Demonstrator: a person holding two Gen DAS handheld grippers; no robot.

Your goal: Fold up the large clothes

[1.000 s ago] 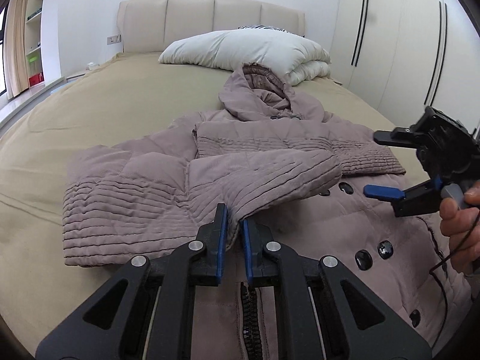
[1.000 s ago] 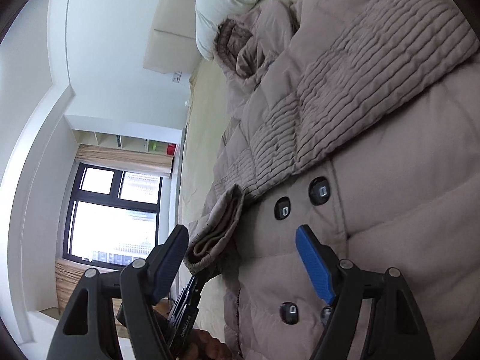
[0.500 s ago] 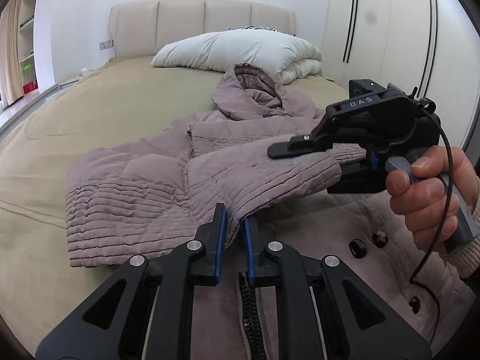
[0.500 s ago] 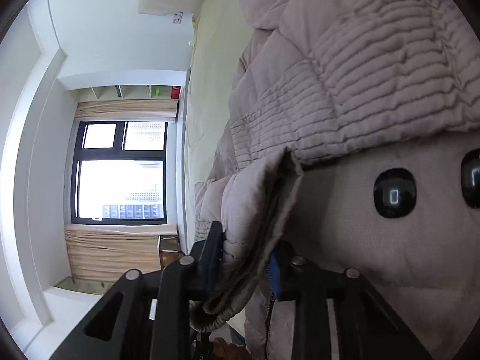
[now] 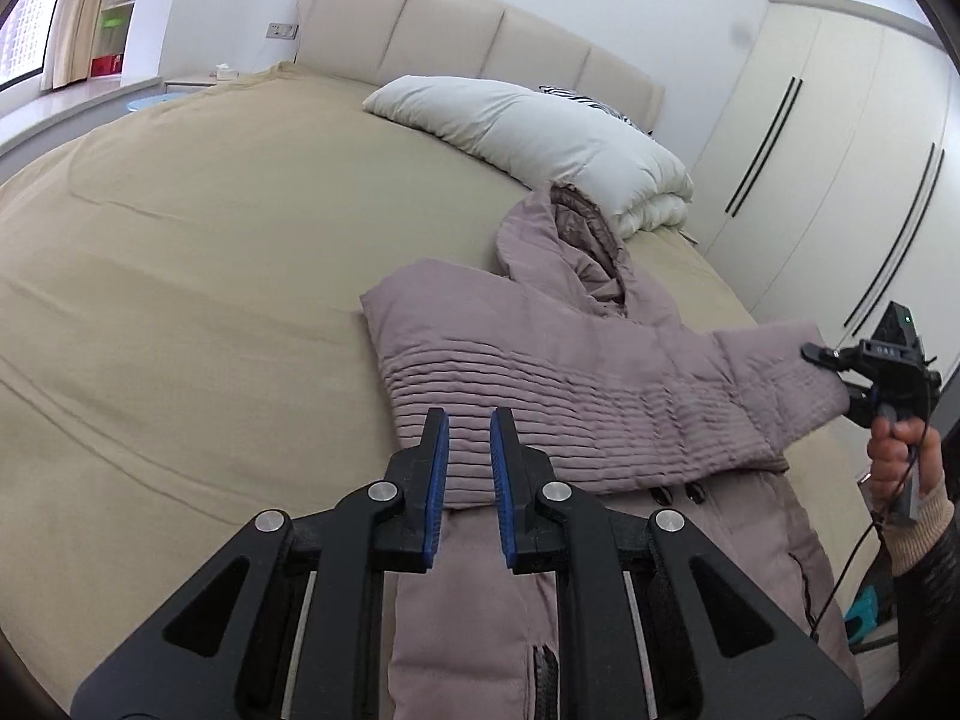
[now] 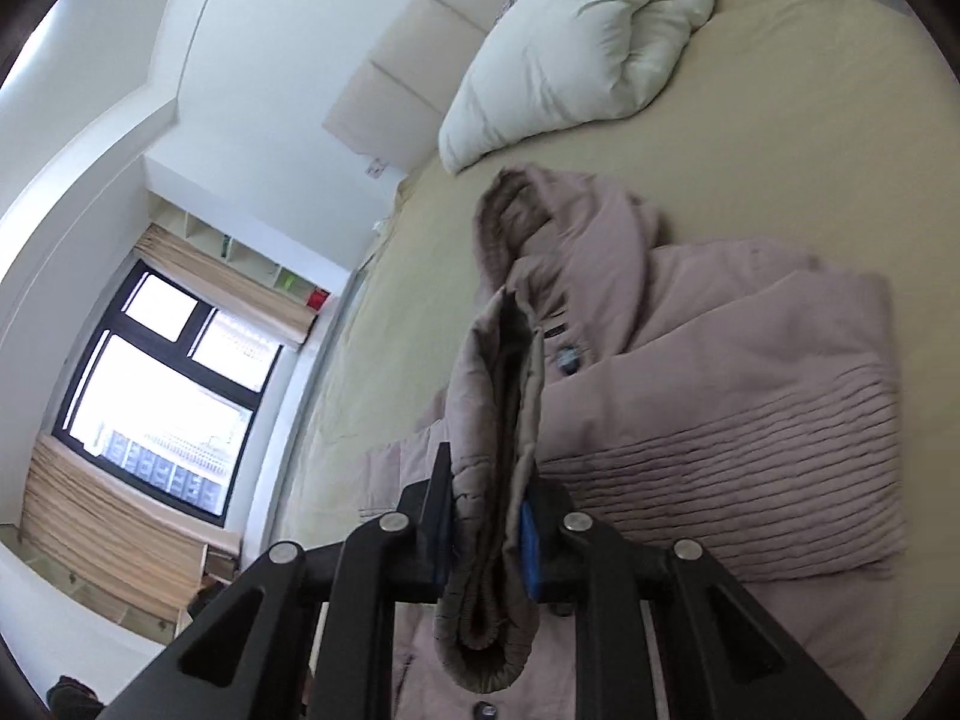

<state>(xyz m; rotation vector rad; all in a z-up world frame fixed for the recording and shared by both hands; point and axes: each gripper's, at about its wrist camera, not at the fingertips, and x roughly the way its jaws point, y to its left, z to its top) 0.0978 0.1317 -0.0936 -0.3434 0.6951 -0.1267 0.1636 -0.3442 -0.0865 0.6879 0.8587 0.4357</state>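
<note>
A mauve quilted hooded coat (image 5: 540, 372) lies on the tan bed (image 5: 180, 276), hood toward the pillow. My left gripper (image 5: 469, 450) hovers over the coat's left edge, jaws slightly apart and empty. My right gripper (image 6: 486, 516) is shut on the cuff of a sleeve (image 6: 492, 480) and holds it lifted. In the left wrist view the right gripper (image 5: 840, 378) holds that sleeve (image 5: 750, 384) stretched across the coat to the right. Dark buttons (image 5: 678, 495) show below the sleeve.
A white pillow and folded duvet (image 5: 540, 138) lie at the bed's head by the padded headboard (image 5: 456, 48). White wardrobe doors (image 5: 840, 150) stand to the right. A window with curtains (image 6: 162, 396) is on the far side.
My right gripper closed on the sleeve cuff and pulled the sleeve across the coat to the right. My left gripper let go of the sleeve and opened a little.
</note>
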